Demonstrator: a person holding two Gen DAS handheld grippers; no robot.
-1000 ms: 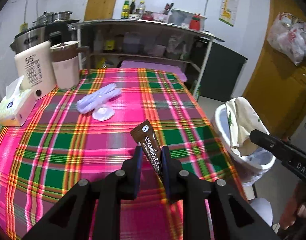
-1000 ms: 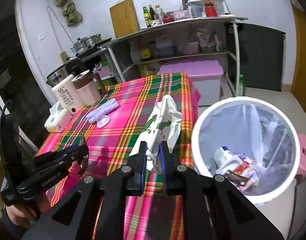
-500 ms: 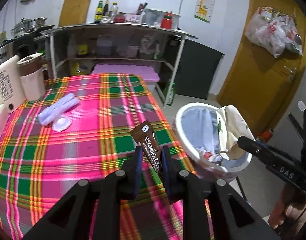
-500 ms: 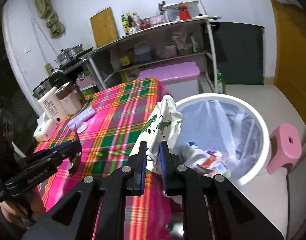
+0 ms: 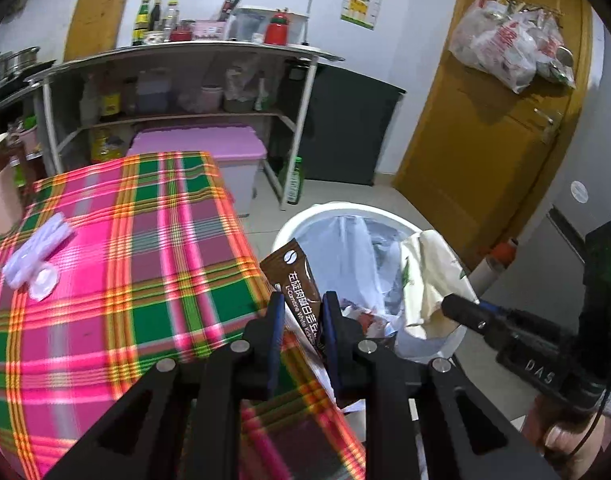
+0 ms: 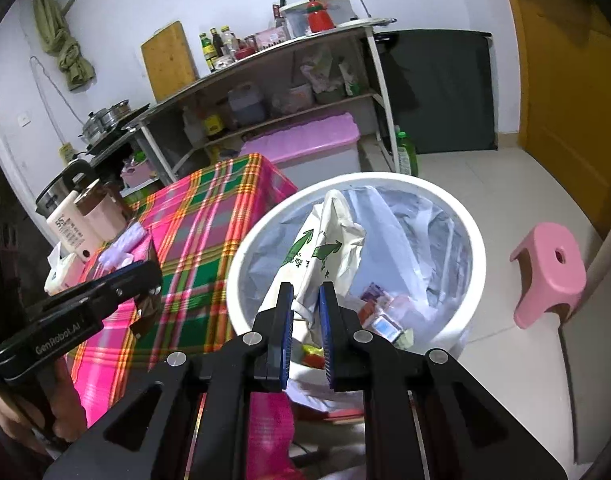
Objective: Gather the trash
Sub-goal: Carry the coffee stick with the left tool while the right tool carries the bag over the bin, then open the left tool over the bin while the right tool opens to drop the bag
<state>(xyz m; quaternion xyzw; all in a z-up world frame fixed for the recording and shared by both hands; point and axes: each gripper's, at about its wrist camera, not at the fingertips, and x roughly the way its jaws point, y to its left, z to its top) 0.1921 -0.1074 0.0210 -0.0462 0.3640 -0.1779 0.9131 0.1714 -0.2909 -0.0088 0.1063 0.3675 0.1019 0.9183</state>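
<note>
My left gripper [image 5: 303, 304] is shut on a brown coffee sachet [image 5: 295, 280] and holds it at the table's right edge, beside the white trash bin [image 5: 325, 212]. My right gripper [image 6: 305, 296] is shut on a crumpled white plastic bag with green arrows [image 6: 325, 252] and holds it over the bin's open mouth [image 6: 475, 240]. The bin is lined with a clear bag and holds several wrappers. The right gripper also shows in the left wrist view [image 5: 449, 304], with the white bag [image 5: 429, 280] over the bin.
The plaid-clothed table [image 5: 145, 260] carries a pale purple wrapper [image 5: 37, 252] and a small white lid. A kettle and tissue pack [image 6: 65, 264] stand at its far end. A pink stool [image 6: 549, 276] stands right of the bin. Shelves and a pink box are behind.
Both grippers have swung right, from over the table towards the bin. The white bag now hangs over the bin's mouth and the sachet is at the table's edge.
</note>
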